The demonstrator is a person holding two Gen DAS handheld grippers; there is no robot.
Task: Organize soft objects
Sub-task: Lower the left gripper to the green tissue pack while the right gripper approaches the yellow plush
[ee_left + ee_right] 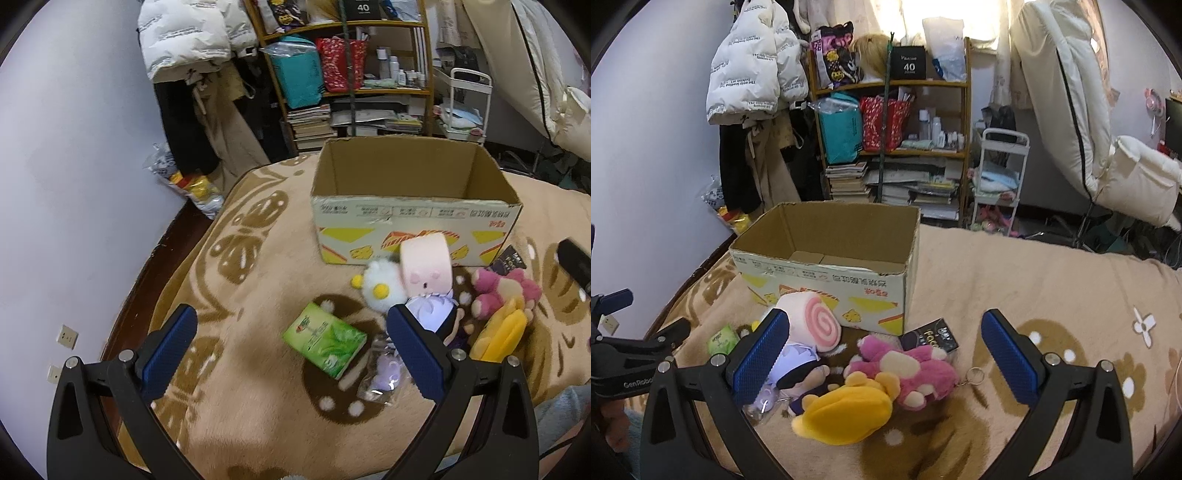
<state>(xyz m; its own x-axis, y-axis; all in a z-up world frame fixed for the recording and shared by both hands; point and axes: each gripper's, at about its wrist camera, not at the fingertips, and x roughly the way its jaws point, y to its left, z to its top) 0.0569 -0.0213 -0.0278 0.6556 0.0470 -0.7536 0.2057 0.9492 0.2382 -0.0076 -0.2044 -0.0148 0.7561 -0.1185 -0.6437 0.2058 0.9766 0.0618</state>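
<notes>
Presently the left tool (291, 328) is hovering with its blue pads spread wide and gripping nothing, above the beige blanket (258, 280) covering the bed. The green tissue pack (325, 341) is lying between its fingers in view, flat on the blanket, with a small purple toy in a clear bag (384, 376) just beside it. The right tool (884, 332) is likewise hanging wide open and empty over the toy pile. Beneath it the yellow plush (846, 413) is resting against the pink bear plush (916, 373), and a doll in a pale lilac dress (801, 360) is lying beside them. The pink swirl-roll plush (816, 319) is leaning against the front of the open cardboard box (827, 273). The white fluffy plush (380, 288) is sitting just beside the roll. A small black box (931, 334) is lying near the carton's corner.
</notes>
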